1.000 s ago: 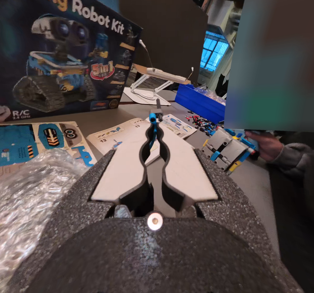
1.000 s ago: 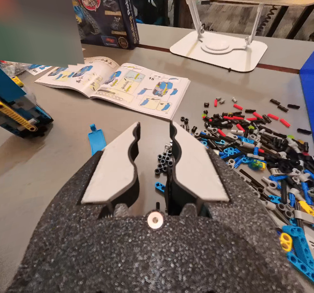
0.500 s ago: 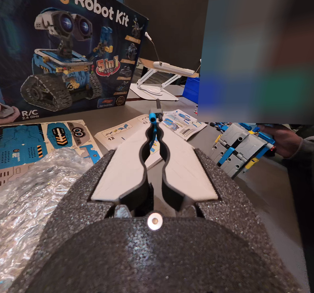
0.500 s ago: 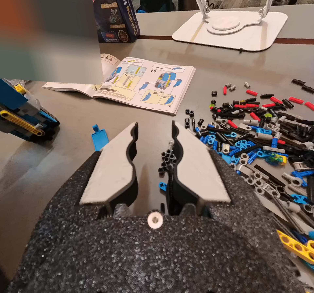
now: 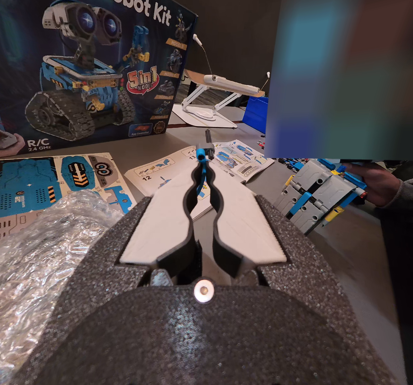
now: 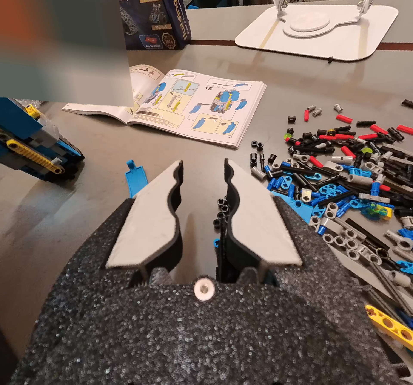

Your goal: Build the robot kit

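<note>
My left gripper is shut on a thin blue panel piece with a grey connector and black axle at its top end, held above the open instruction booklet. A hand holds a grey, blue and yellow brick assembly to the right. My right gripper is open and empty, low over the grey table, with small black bushes between its fingers. A second blue panel piece lies left of it. The assembly shows at the left edge.
A pile of loose black, red, blue and grey pieces lies right of my right gripper. The kit box stands at the back, with a sticker sheet and bubble wrap at left. A white stand and blue bin sit behind.
The left view has shifted so the box and the hand-held assembly appear closer and more to the left. My right gripper has tilted down and moved closer to the table. Both grips are unchanged.
</note>
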`<control>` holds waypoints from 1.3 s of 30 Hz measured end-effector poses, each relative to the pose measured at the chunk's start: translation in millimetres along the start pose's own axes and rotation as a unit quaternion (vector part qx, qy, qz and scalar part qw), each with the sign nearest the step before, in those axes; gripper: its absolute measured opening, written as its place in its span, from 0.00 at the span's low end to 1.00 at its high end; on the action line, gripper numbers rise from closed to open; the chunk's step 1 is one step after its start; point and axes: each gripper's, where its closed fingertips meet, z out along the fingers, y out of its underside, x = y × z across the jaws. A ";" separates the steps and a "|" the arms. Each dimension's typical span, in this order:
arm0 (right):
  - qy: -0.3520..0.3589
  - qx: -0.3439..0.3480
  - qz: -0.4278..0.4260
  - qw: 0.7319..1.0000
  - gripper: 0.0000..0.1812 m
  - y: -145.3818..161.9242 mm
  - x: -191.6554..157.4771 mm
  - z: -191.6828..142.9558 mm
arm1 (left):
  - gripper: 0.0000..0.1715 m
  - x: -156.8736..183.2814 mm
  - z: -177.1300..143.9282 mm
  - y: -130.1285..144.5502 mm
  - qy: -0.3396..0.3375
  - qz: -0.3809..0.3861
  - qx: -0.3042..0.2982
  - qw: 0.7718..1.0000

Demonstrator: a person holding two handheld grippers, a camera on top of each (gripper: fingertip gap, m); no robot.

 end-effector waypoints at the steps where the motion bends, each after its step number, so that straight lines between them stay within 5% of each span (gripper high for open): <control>1: -0.001 0.001 0.000 1.000 0.20 -0.3 -0.2 0.0 | 0.01 -0.4 0.2 0.2 -0.001 -0.001 -0.001 1.000; 31: -0.012 -0.001 0.003 1.000 0.19 -0.2 -5.0 0.2 | 0.01 -3.5 0.2 1.5 -0.014 -0.007 -0.004 1.000; 35: -0.034 0.014 -0.024 0.999 0.19 -6.9 -22.8 -0.4 | 0.01 0.6 3.2 5.3 -0.025 0.009 -0.018 0.999; 39: -0.117 0.030 -0.065 0.991 0.19 -12.2 -78.0 -1.9 | 0.01 7.8 6.4 7.7 -0.052 0.081 -0.036 0.995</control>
